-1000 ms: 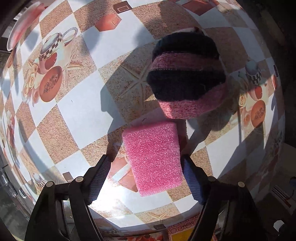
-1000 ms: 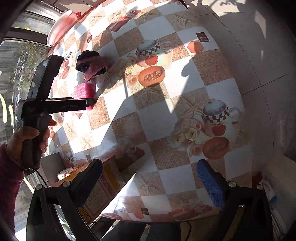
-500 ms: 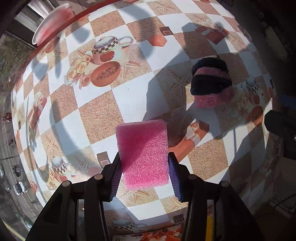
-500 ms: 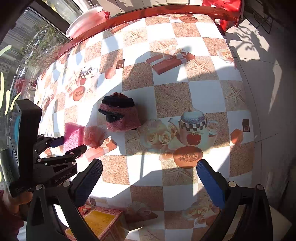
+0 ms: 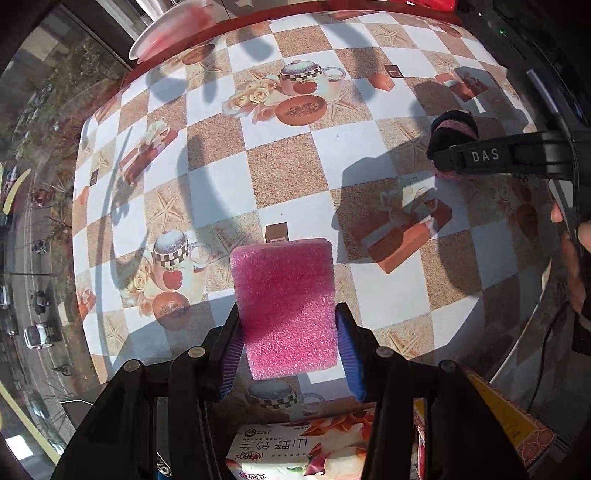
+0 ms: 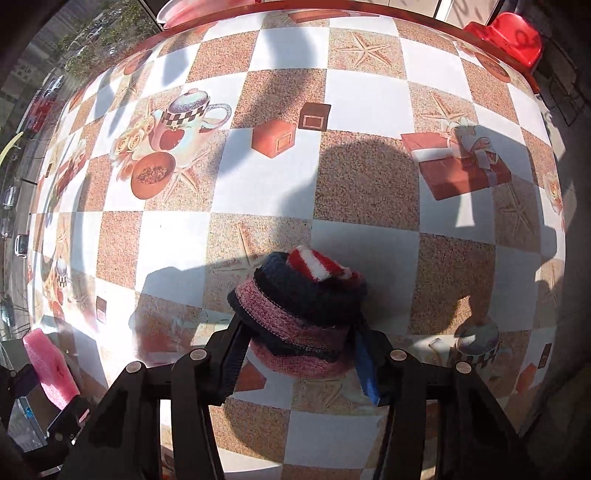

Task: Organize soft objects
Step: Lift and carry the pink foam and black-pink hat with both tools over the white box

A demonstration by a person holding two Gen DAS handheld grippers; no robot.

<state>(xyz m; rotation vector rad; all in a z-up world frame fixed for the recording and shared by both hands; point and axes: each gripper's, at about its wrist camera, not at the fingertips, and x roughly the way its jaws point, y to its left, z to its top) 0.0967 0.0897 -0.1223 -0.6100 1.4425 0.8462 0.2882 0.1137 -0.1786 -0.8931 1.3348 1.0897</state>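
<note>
My left gripper (image 5: 290,319) is shut on a pink foam sponge (image 5: 284,306) and holds it clear of the checkered tablecloth (image 5: 288,166), near the table's front edge. The right wrist view shows that sponge (image 6: 48,369) at the lower left. A rolled knitted bundle (image 6: 306,306) in dark blue, pink, red and white sits on the table between the jaws of my right gripper (image 6: 298,330). Those jaws are closing and the pads touch its sides. In the left wrist view the bundle (image 5: 452,129) lies at the right, half hidden behind a right-gripper finger (image 5: 480,157).
A white and red plate (image 5: 166,33) rests at the table's far edge. A printed cardboard box (image 5: 295,454) stands below the near edge under my left gripper. A red chair (image 6: 506,37) is beyond the far right corner. A person's hand (image 5: 576,258) shows at the right.
The left gripper shut on the pink sponge and lifted it back toward the near edge. The right gripper swung over the table, came down around the knitted bundle and narrowed onto it.
</note>
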